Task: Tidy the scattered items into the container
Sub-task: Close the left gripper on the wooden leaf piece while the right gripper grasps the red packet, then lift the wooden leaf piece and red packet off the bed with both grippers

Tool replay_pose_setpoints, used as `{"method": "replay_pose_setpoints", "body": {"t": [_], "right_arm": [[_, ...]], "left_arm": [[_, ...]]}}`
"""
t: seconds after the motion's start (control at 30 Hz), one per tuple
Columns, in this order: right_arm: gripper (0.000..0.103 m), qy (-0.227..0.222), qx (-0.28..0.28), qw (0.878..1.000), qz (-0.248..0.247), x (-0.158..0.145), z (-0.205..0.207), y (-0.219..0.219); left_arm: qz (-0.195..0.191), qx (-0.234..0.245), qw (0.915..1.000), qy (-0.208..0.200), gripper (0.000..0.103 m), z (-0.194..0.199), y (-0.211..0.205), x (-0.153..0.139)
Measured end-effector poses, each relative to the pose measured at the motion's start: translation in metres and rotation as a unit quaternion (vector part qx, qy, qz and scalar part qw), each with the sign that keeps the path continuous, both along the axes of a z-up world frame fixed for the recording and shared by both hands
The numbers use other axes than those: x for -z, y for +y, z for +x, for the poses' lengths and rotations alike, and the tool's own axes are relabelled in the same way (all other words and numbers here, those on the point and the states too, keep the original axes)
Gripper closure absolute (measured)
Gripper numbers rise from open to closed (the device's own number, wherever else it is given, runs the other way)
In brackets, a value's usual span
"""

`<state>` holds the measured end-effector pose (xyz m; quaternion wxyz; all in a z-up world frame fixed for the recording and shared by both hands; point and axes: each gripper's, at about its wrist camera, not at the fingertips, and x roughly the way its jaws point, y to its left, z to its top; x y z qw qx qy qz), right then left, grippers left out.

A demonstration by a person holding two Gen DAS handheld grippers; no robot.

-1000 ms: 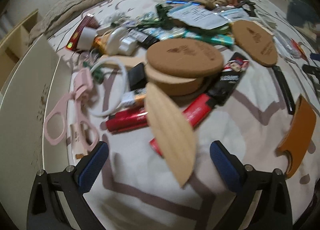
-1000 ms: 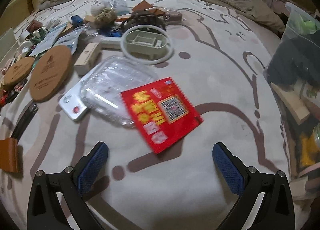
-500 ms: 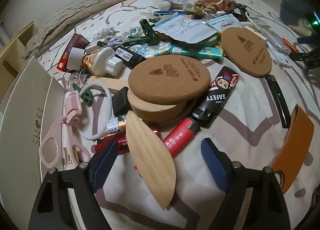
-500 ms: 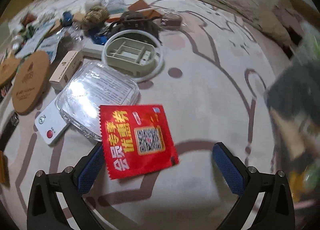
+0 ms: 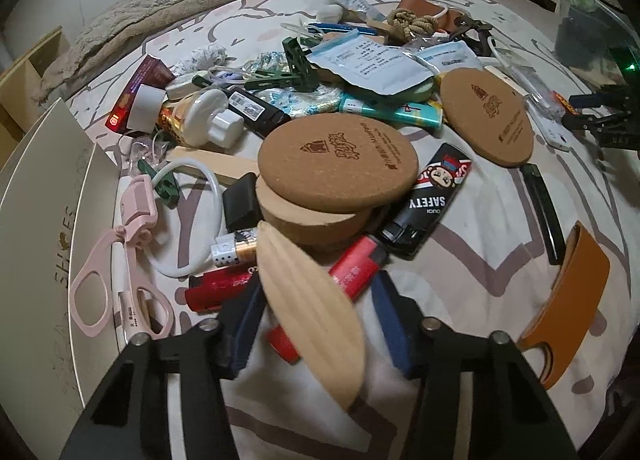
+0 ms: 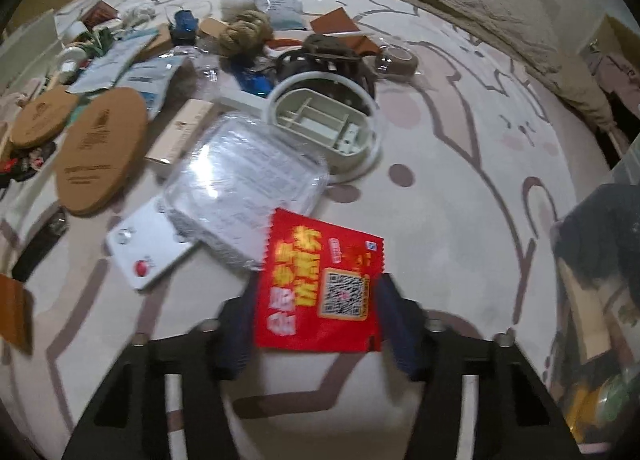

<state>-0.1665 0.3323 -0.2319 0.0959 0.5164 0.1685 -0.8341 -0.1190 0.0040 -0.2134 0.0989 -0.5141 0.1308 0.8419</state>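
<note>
On the bed (image 5: 460, 268), from the left wrist view, a pale cardboard box (image 5: 36, 228) stands at the far left edge; just beside it lie pink scissors (image 5: 120, 260) and a loop of white cable (image 5: 200, 220); next come a red lighter (image 5: 224, 288) and a battery (image 5: 236, 250); the left tool (image 5: 320, 324) straddles a leaf-shaped wooden piece (image 5: 308, 308), which lies tilted over a second red lighter (image 5: 356, 272); its jaws are closing, the wood between them, and the blue pads look just short of pressing on it; behind sit two stacked cork coasters (image 5: 336, 168), a black lighter (image 5: 432, 204), a third cork coaster (image 5: 488, 120) and, far right, a curved orange leather piece (image 5: 572, 292).

From the right wrist view, cork coasters (image 6: 100, 148) lie at the left; then a white remote (image 6: 148, 252) with a red button, partly under a clear plastic case (image 6: 248, 180); a grey tray (image 6: 320, 120) sits inside a white ring behind it; the right tool (image 6: 316, 320) is closing around a red sachet (image 6: 320, 284), its pads at either edge, not visibly squeezing; a clear bin (image 6: 600, 260) stands at the far right.
</note>
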Motion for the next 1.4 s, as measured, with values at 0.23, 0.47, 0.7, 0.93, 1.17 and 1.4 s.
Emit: {"method": "replay_pose_setpoints", "body": {"t": [0.23, 0.47, 0.7, 0.93, 1.17, 1.4], "right_arm": [[0.08, 0.008, 0.007, 1.0, -0.012, -0.014, 0.01, 0.002], [0.089, 0.001, 0.038, 0.996, -0.076, -0.03, 0.017, 0.022], [0.091, -0.002, 0.092, 0.994, -0.066, -0.024, 0.009, 0.045], [0.091, 0.004, 0.091, 0.994, -0.067, -0.024, -0.001, 0.044], [0.091, 0.005, 0.091, 0.993, -0.073, -0.022, -0.011, 0.032], [0.091, 0.015, 0.099, 0.993, -0.06, -0.021, -0.022, 0.025]], "left_arm": [[0.011, 0.001, 0.9999, -0.008, 0.059, 0.002, -0.004, -0.002], [0.015, -0.001, 0.9998, -0.013, 0.06, 0.004, -0.009, -0.004], [0.015, -0.008, 0.9995, -0.025, 0.06, 0.005, -0.011, -0.004], [0.017, -0.012, 0.9989, -0.042, 0.06, 0.002, -0.011, 0.002], [0.045, -0.033, 0.997, -0.055, 0.061, -0.001, -0.019, 0.001], [0.059, -0.037, 0.9959, -0.059, 0.066, 0.0, -0.023, -0.001]]}}
